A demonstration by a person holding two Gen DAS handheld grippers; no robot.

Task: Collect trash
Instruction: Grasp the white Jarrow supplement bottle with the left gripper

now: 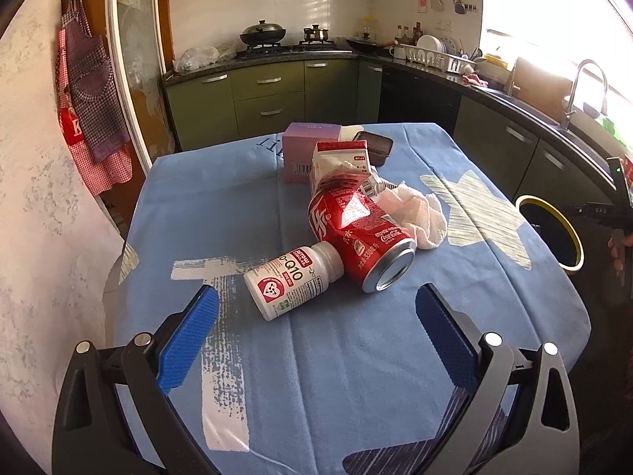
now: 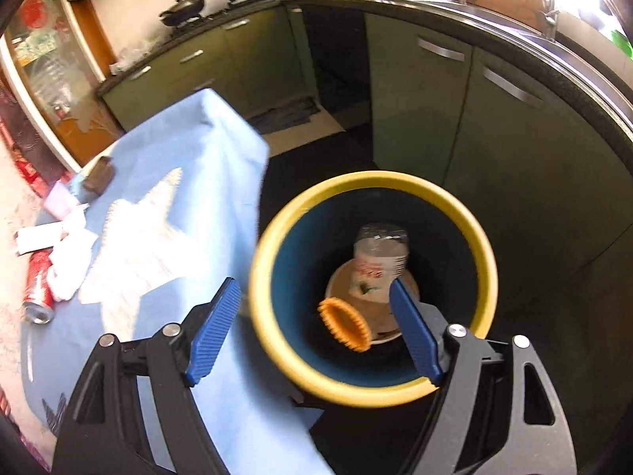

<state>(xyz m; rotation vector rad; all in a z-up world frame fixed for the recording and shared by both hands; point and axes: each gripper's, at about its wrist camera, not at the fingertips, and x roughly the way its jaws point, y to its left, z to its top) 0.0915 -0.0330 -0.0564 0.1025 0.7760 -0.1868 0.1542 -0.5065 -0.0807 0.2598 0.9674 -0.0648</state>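
My left gripper (image 1: 316, 308) is open and empty, hovering just in front of a white pill bottle (image 1: 292, 281) that lies on the blue tablecloth (image 1: 356, 376). A crushed red cola can (image 1: 360, 233) lies against the bottle, with a white tissue (image 1: 419, 213), a red-and-white carton (image 1: 342, 164) and a pink box (image 1: 310, 150) behind it. My right gripper (image 2: 316, 297) is open and empty above the yellow-rimmed bin (image 2: 277, 340) beside the table. Inside the bin lie a plastic bottle (image 2: 379, 265), an orange ring-shaped object (image 2: 344, 322) and a paper bowl (image 2: 344, 281).
A dark tray (image 1: 376, 146) sits at the table's far side. The bin (image 1: 569, 253) stands off the table's right edge. Green kitchen cabinets (image 1: 269, 95), a stove and a sink counter (image 1: 526, 103) run along the back and right. An apron (image 1: 91, 91) hangs on the left wall.
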